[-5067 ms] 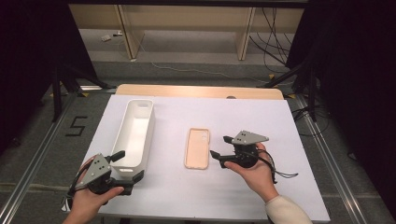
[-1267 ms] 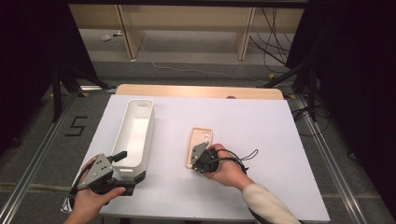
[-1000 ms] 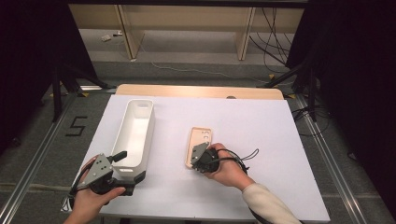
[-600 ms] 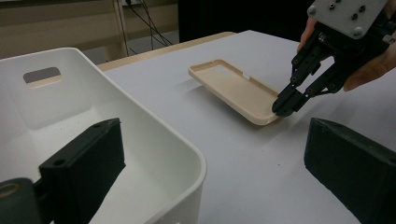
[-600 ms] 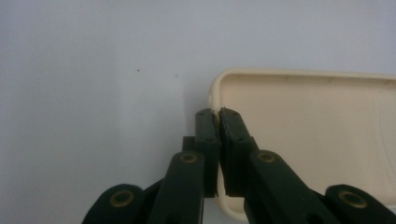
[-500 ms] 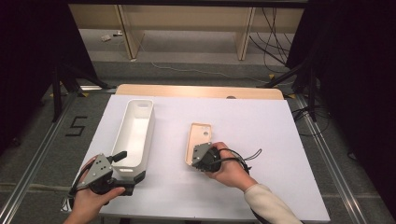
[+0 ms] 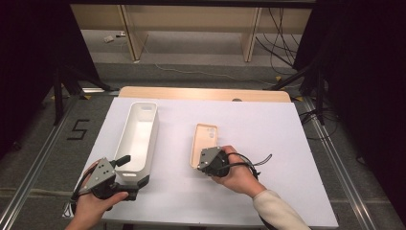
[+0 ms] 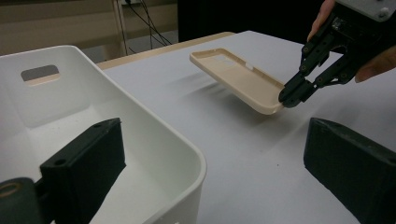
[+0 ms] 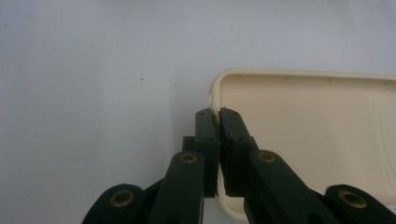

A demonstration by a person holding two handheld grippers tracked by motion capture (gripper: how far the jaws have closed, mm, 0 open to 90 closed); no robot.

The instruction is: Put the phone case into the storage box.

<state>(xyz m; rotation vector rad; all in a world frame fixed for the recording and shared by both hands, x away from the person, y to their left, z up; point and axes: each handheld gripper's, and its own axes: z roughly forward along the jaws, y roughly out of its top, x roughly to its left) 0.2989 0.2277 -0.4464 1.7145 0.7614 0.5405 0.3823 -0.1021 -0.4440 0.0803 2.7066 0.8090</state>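
beige plastic phone case [image 8: 238, 79], rim pinched in our right gripper [image 8: 294, 95] so it lifts clear of the table; left gripper [image 7: 125, 161], jaws spread, straddles white plastic bin [image 7: 139, 136] wall, steadying it.

A white sheet [image 7: 287, 143] covered a wooden table [image 7: 201, 93]. A "5" floor marking [image 7: 77, 129] lay at left, cables [image 7: 282, 28] far right, wooden shelf legs [image 7: 129, 26] beyond.

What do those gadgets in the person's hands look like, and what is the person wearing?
Each gripper, left and right, is black, with two jointed black jaws showing brass-coloured pivots and a grey three-cornered plate on top. A black cable trails from the right one. That arm wears a cream sleeve.
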